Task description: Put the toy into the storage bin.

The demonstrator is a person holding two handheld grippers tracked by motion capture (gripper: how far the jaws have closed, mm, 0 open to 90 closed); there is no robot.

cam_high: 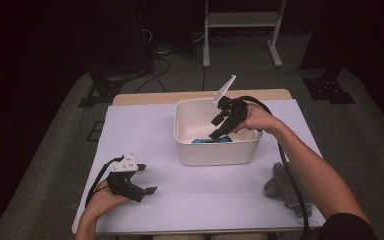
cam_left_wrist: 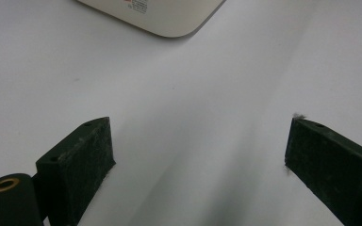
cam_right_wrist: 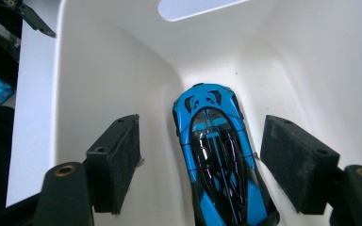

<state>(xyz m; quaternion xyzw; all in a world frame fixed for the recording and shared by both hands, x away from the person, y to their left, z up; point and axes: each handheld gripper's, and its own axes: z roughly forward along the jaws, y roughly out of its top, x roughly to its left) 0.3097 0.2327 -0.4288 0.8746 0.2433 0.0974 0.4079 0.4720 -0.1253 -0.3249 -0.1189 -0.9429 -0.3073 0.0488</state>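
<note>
1. Right gripper (cam_high: 219, 127) tilted down into the white plastic bin (cam_high: 215, 150), jaws spread wide and grasping nothing; pads (cam_right_wrist: 122, 155) standing clear on either side of the toy, no contact visible.
2. Blue toy sports car (cam_right_wrist: 219, 155) lying flat on the bin floor against the near wall, nose pointing away along the gripper's line; from above, just a blue sliver (cam_high: 210, 140) under the gripper tip.
3. Likely reading: car set down inside the bin, jaws released around it, or else lined up for a pick; either way, jaws straddling its length so the pads meet its flat sides.
4. Left gripper (cam_high: 145, 189) resting low on the white table cover (cam_high: 145, 130) near the front left corner, well apart from the bin, jaws released and empty; parked out of the way, leaving the bin free for the other hand.
5. Grey cloth (cam_high: 282, 187) lying crumpled at the table's right front edge, beside the right forearm, untouched.
</note>
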